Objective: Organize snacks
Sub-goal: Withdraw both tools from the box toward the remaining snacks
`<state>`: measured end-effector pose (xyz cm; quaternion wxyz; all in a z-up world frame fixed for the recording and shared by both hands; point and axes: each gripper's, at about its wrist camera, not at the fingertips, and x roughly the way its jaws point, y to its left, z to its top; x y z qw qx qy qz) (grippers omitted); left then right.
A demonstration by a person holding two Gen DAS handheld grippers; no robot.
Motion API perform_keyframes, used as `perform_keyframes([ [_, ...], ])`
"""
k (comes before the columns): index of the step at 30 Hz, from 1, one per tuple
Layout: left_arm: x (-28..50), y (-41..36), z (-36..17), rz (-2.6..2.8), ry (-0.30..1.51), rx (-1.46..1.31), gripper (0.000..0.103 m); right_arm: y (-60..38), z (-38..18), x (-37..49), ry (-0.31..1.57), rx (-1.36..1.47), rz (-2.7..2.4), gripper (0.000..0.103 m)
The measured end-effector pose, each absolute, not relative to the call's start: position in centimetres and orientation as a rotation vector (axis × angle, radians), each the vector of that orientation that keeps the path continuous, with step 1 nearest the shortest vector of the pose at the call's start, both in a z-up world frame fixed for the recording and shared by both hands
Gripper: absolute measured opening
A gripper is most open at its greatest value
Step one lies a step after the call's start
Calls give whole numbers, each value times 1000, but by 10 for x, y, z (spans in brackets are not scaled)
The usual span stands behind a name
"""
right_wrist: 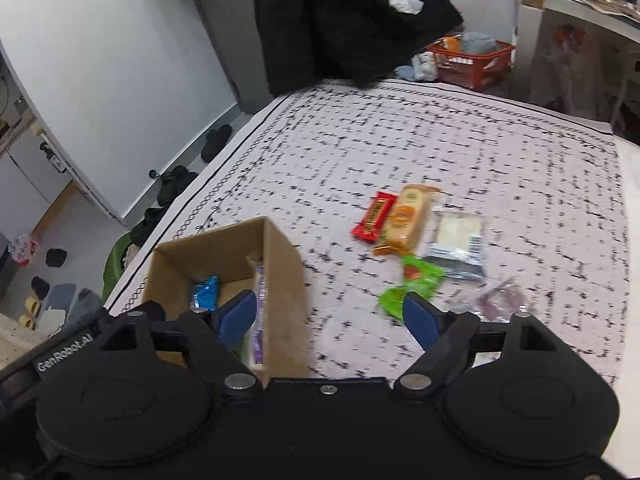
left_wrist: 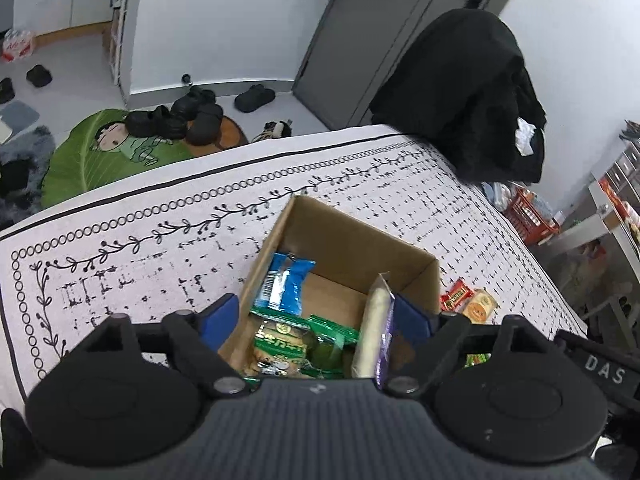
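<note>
An open cardboard box (left_wrist: 352, 240) stands on the patterned tablecloth. It holds a blue packet (left_wrist: 284, 284), green packets (left_wrist: 288, 344) and a long purple-wrapped snack (left_wrist: 378, 320) that leans on its right wall. My left gripper (left_wrist: 318, 316) hangs open over the box; its right finger is beside the purple snack, and nothing is pinched. My right gripper (right_wrist: 330, 316) is open and straddles the right wall of the box (right_wrist: 224, 240). On the cloth to the right lie a red bar (right_wrist: 374, 216), an orange packet (right_wrist: 408, 216), a clear packet (right_wrist: 460, 244) and green packets (right_wrist: 416, 280).
A black coat (left_wrist: 472, 92) hangs over a chair at the table's far corner. A red basket (right_wrist: 472, 60) sits on the floor behind the table, beside a white shelf (right_wrist: 580, 4). Shoes (left_wrist: 180, 116) and a green mat lie on the floor on the left.
</note>
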<state>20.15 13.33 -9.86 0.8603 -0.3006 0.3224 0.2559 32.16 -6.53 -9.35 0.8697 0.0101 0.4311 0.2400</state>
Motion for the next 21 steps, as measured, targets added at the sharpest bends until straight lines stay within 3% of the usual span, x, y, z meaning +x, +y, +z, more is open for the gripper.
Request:
perform_keyframes([
  [5, 206, 123, -96, 509, 680, -600, 103, -86, -93, 325, 896, 31, 487, 87],
  [13, 213, 101, -86, 463, 668, -542, 103, -119, -84, 329, 856, 47, 466, 98],
  [21, 221, 71, -69, 404, 648, -488, 103, -154, -80, 331, 818, 35, 465, 98],
])
